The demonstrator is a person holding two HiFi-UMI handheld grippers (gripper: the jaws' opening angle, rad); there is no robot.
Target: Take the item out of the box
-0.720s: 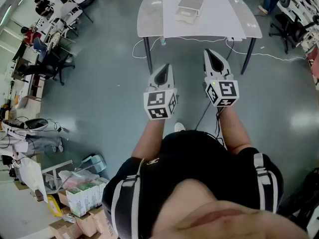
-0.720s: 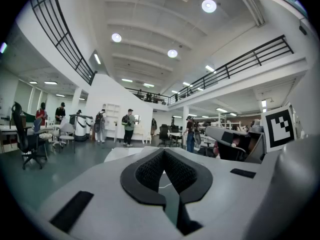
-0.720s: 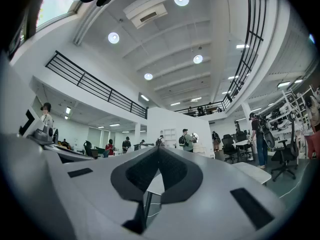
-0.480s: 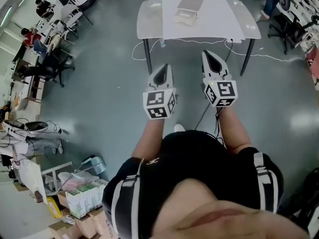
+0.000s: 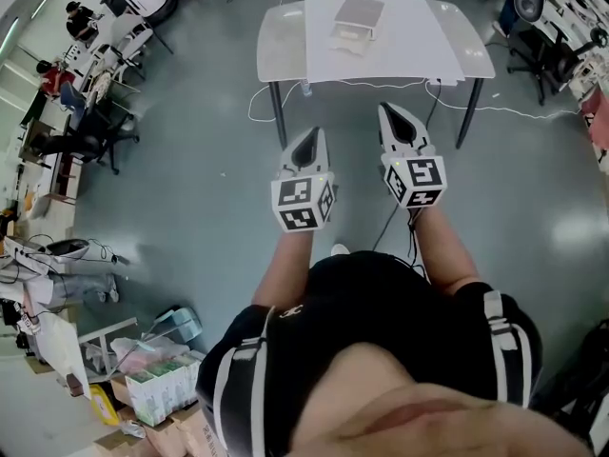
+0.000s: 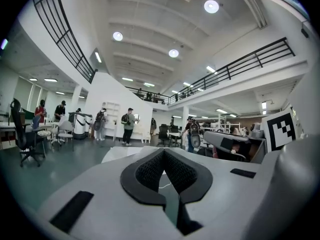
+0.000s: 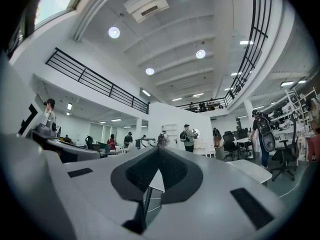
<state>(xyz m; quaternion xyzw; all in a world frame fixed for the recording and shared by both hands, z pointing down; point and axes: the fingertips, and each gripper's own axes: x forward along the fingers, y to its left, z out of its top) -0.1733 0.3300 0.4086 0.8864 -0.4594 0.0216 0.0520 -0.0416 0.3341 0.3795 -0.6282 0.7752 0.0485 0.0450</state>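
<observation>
A flat grey-lidded box [image 5: 356,20] lies on a white table [image 5: 419,50] at the far end of the head view. My left gripper [image 5: 309,142] and right gripper [image 5: 397,120] are held out side by side over the grey floor, short of the table's near edge. Both are shut with nothing between their jaws. In the left gripper view the left gripper [image 6: 164,151] points across the hall, with the table top [image 6: 120,154] low behind it. The right gripper [image 7: 158,149] shows its black pads pressed together in the right gripper view, with the table's edge [image 7: 156,181] just beyond.
Cables [image 5: 381,76] hang below the table and trail over the floor. Office chairs [image 5: 533,36] stand to the right, and desks with seated people [image 5: 57,74] to the left. Boxes and bags [image 5: 152,369] sit at the lower left. People [image 6: 127,124] stand far off in the hall.
Both grippers have moved a little forward toward the table, and the view has shifted with them. Their jaws stay shut.
</observation>
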